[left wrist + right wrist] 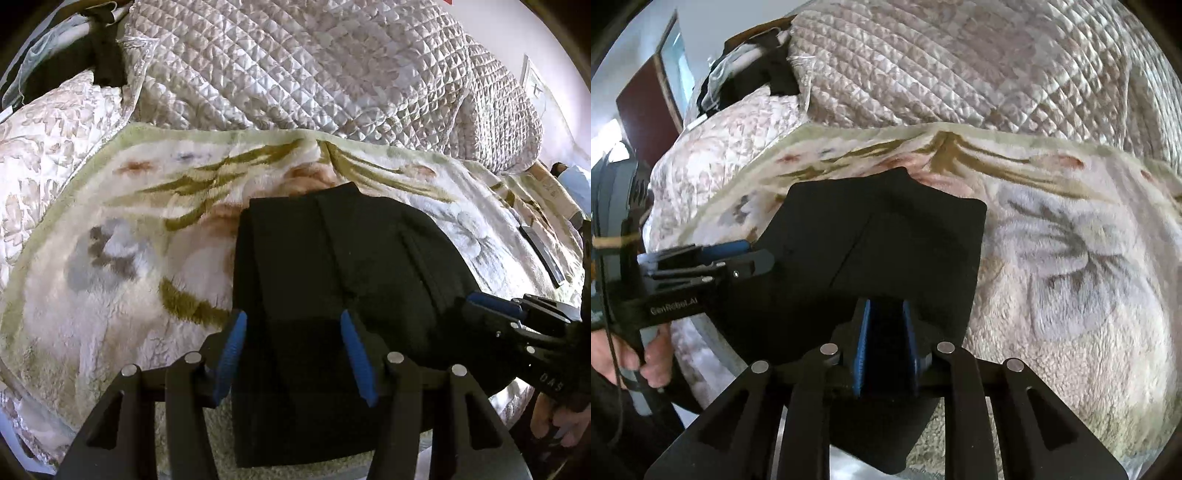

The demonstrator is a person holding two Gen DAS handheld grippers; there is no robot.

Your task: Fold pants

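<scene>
Pants (pixel 332 280) lying soft, limp; best taken at edges. Left gripper (pixel 291 354) spread over them; right gripper (pixel 884 343) narrowly parted, cloth between.

Black pants (pixel 871 236), folded, are laid on a floral blanket (pixel 1071 258) over a bed. The right gripper (pixel 884 343) is set low at their near edge, its jaws narrowly parted with dark cloth seen between the blue pads (pixel 862 347). The left gripper (pixel 753 254) is seen at the pants' left edge, held by a hand (pixel 646 358). A quilt (pixel 960 66) is heaped behind.
</scene>
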